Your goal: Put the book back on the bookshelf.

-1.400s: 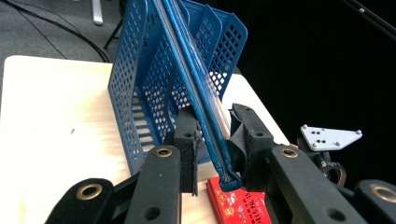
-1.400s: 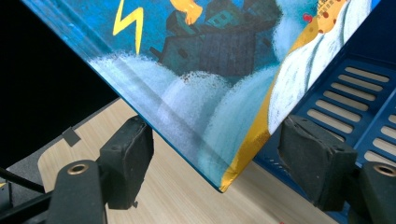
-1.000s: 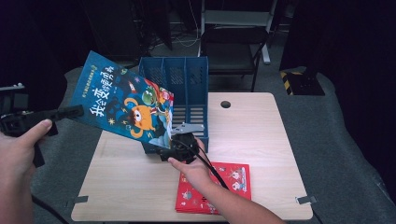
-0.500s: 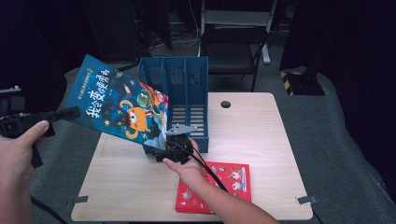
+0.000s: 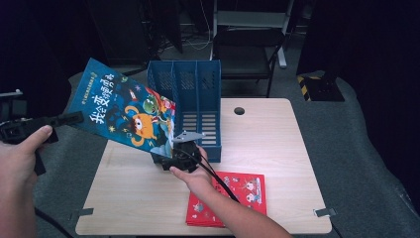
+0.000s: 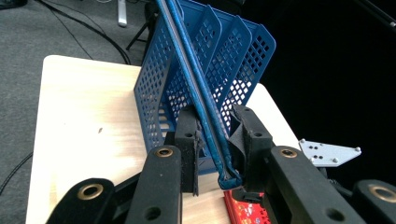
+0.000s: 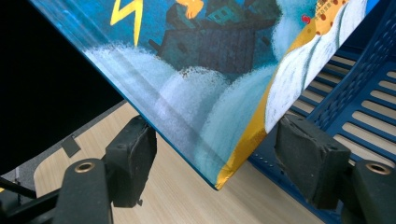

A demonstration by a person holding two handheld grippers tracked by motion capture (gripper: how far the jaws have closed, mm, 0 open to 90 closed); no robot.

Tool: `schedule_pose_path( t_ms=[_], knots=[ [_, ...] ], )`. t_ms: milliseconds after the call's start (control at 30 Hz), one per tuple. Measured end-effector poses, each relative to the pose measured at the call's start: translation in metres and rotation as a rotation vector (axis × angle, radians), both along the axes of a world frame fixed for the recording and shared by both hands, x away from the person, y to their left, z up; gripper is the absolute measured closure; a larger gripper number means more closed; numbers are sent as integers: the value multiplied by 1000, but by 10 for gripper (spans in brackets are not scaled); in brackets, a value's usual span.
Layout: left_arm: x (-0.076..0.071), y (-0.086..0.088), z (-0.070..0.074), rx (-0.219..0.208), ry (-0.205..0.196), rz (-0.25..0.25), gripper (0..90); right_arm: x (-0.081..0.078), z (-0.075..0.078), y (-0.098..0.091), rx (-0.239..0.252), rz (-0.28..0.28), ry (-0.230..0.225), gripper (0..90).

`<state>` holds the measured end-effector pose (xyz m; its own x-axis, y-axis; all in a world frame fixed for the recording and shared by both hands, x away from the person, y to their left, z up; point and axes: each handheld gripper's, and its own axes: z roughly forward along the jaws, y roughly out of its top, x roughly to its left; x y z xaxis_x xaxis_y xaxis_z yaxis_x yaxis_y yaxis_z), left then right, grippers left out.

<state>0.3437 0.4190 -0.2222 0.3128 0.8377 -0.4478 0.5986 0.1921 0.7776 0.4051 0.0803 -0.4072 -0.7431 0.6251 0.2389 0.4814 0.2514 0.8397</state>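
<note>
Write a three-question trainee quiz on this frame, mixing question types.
1. True or false: the left gripper is shut on the blue book.
2. Where is the red book? A in the file rack, B flat on the table, C in the right gripper.
3. What stands between the right gripper's open jaws?

Key: 1 true. 2 B, on the table in front of the blue file rack. 3 The blue book's lower corner, pads not pressing it.

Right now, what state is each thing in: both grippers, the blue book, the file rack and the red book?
Left gripper: shut on the blue book's edge.
Right gripper: open, jaws either side of the book's lower corner, not pressing.
Blue book: closed, tilted, held off the table.
Blue file rack: upright, visible slots empty.
Red book: closed, flat on the table.
</note>
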Motion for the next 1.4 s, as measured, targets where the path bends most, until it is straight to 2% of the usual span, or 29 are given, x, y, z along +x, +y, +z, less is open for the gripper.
schedule_pose_path(
  t_ms=[367,633,700,767,1000,1033,1167,1400],
  knots=[
    [0,-5,7,35,3,9,742,1,-7,7,-2,13,-1,316],
    [-1,-13,13,36,-6,22,750,2,-8,8,4,12,0,317],
    [-1,-14,15,53,-7,14,753,2,-8,9,5,17,2,319],
    [0,-17,17,47,-5,27,755,2,-9,10,5,15,0,323],
    [4,-24,22,79,-2,23,760,5,-12,11,3,20,0,329],
    [5,-26,22,72,3,31,761,5,-12,11,4,17,3,329],
    [7,-28,25,93,0,23,765,6,-14,13,5,19,4,333],
    [9,-34,30,106,5,32,773,7,-16,16,3,26,4,342]
  ],
)
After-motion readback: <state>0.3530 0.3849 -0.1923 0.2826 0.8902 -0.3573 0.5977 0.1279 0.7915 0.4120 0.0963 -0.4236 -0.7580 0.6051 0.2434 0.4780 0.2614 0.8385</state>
